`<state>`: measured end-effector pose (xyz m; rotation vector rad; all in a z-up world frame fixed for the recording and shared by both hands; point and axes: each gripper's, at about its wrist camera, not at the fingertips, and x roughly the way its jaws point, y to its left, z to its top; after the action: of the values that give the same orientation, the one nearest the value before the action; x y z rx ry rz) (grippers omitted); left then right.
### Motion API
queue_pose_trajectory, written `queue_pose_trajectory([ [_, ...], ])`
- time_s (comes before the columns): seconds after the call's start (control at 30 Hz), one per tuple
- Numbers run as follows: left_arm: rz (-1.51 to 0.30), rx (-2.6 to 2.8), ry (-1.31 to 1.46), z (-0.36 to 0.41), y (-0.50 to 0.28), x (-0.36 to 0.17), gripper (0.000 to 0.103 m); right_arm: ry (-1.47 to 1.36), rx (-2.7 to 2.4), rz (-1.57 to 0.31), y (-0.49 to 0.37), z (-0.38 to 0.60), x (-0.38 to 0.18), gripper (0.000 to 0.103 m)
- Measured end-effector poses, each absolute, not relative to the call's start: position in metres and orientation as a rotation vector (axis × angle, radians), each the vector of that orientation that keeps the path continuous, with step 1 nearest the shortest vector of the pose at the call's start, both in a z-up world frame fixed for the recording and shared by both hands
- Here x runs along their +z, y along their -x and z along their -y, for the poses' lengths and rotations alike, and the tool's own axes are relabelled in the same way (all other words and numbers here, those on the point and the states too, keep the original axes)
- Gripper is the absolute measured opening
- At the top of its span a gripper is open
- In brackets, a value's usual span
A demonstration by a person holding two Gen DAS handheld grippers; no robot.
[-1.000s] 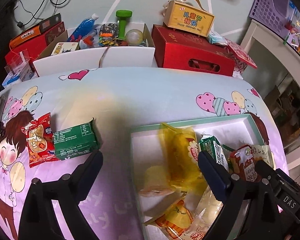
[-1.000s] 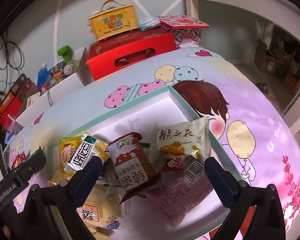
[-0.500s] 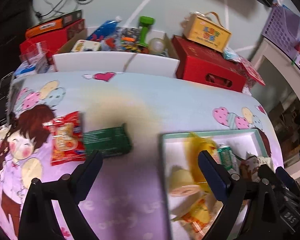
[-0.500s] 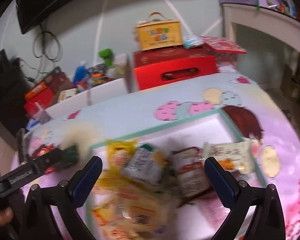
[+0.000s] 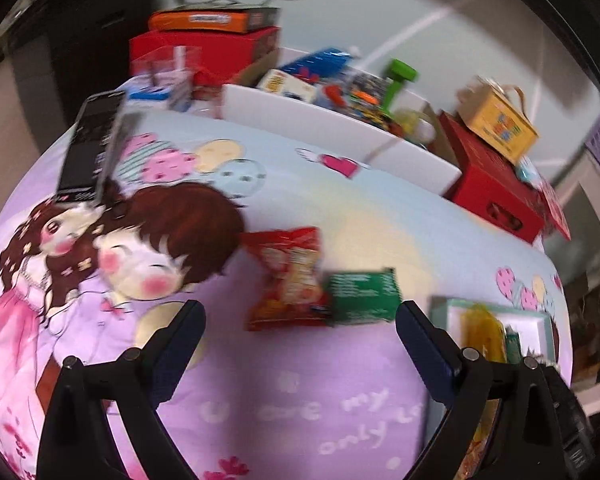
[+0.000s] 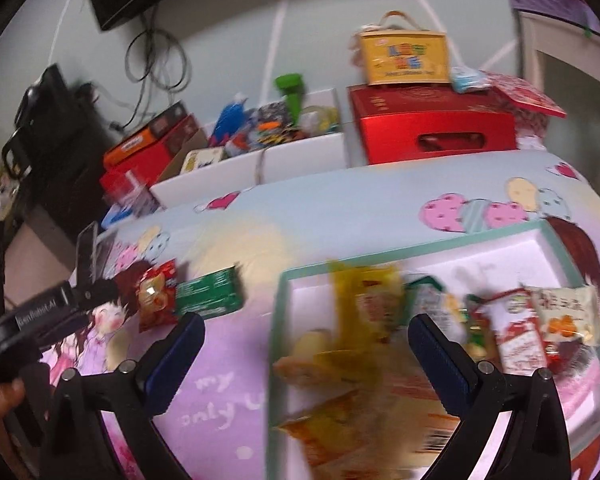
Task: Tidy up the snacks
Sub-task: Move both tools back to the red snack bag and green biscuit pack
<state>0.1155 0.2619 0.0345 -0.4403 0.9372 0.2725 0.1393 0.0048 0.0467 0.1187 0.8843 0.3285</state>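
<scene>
Black and blue-padded, the left gripper (image 5: pixel 298 332) hovers with jaws wide apart and empty above the purple cartoon cloth (image 5: pixel 292 400). Just beyond it lie a red snack bag (image 5: pixel 290 276) and a green snack packet (image 5: pixel 362 296), touching. The right gripper (image 6: pixel 306 346), also spread and empty, hangs over the white teal-rimmed tray (image 6: pixel 500 244) of snacks. Far: a red box (image 6: pixel 432 128).
</scene>
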Motion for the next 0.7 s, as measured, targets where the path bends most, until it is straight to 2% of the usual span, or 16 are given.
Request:
queue_pose_trajectory([
  [0.3,-0.924,0.326,0.508,-0.302,-0.101,0.029,0.096,-0.073,0.431,-0.878,-0.137,-0.060,0.042,0.100],
  [0.7,-0.949,0.272,0.514,-0.298,-0.120,0.016,0.096,0.022,0.484,-0.893,-0.149,-0.108,0.025,0.094],
])
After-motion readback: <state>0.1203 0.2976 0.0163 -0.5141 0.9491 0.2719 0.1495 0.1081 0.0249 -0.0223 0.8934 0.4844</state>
